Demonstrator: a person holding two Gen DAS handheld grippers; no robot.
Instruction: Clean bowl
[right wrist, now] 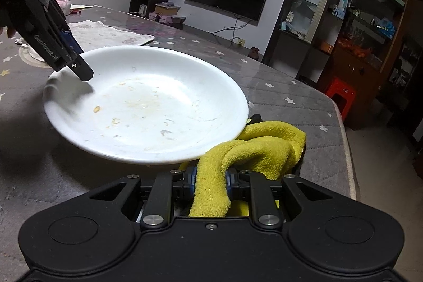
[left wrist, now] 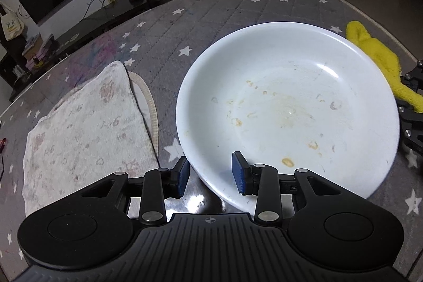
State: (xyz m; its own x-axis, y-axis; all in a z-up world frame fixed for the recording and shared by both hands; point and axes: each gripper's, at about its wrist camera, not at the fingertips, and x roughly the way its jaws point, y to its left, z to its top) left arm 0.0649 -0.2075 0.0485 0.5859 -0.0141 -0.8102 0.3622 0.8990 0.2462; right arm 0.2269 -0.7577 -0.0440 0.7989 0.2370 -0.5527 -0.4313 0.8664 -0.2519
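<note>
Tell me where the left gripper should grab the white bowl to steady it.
Grip the bowl's thin near rim, coming from the side opposite the yellow cloth. The lip there is bare and already sits between the left gripper's open jaws, one pad inside and one outside.

The bowl [right wrist: 148,102] sits on the desk [right wrist: 277,94]. A cloth [right wrist: 248,149] lies just right of it, perhaps tucked under its rim. A towel [left wrist: 87,128] lies to its left. The left tool [left wrist: 210,173] straddles the bowl's near-left rim; the right tool [right wrist: 210,183] pinches the cloth.
</note>
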